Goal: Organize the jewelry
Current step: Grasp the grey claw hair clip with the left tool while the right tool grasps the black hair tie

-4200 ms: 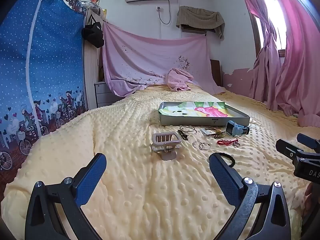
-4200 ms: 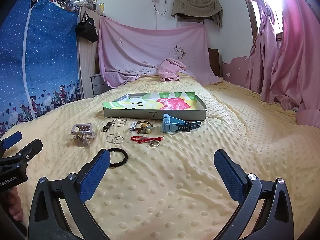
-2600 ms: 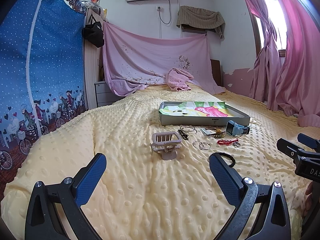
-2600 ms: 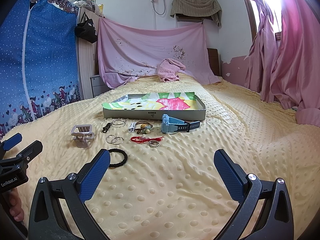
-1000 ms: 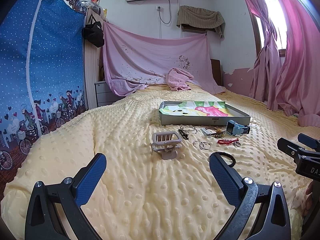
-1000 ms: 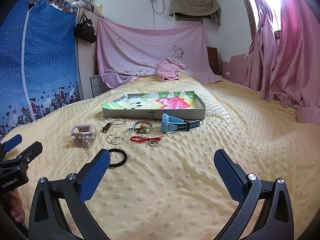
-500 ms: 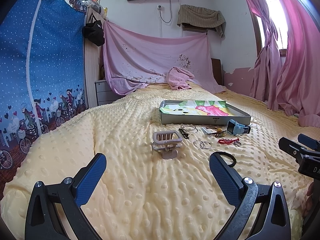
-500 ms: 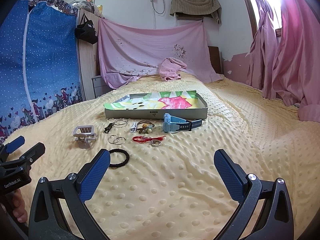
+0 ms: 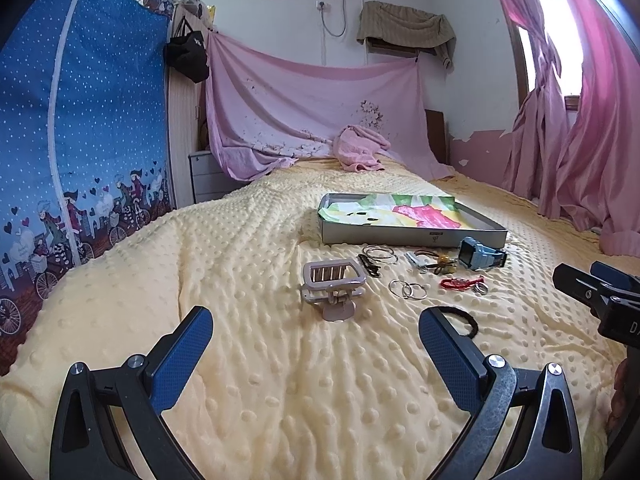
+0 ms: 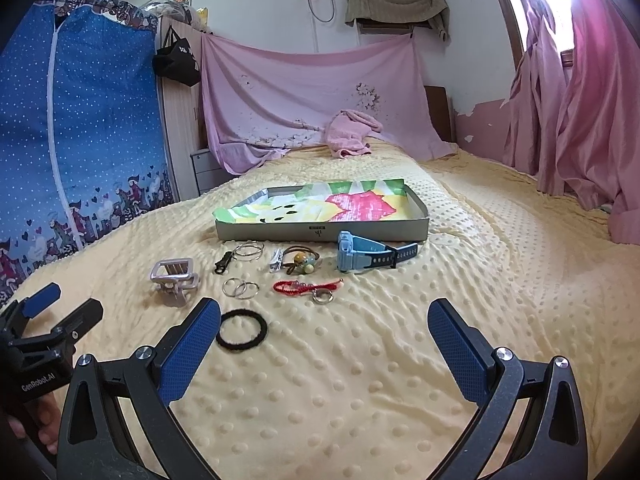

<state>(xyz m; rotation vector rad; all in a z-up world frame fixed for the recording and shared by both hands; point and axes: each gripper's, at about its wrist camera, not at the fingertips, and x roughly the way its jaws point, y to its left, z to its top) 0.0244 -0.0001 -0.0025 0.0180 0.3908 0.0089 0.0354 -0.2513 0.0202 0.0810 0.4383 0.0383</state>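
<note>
A shallow grey box (image 10: 320,234) with a colourful paper lining lies on the yellow dotted bedspread. In front of it are a blue watch (image 10: 360,256), a beige hair claw (image 10: 174,276), silver hoops (image 10: 248,250), silver rings (image 10: 240,288), a red cord bracelet (image 10: 304,286), a bead charm (image 10: 302,264) and a black hair tie (image 10: 241,330). My right gripper (image 10: 324,344) is open above the bedspread, just short of the hair tie. My left gripper (image 9: 316,344) is open, near the hair claw (image 9: 334,284). Neither holds anything.
A pink towel (image 10: 352,128) lies crumpled at the head of the bed. Pink curtains (image 10: 580,100) hang on the right, a blue dotted wardrobe cover (image 9: 80,140) stands on the left. The bedspread (image 10: 480,280) stretches wide to the right of the items.
The right gripper has risen and tipped forward a little, so the items show more from above. The left gripper has hardly moved. Both stay open.
</note>
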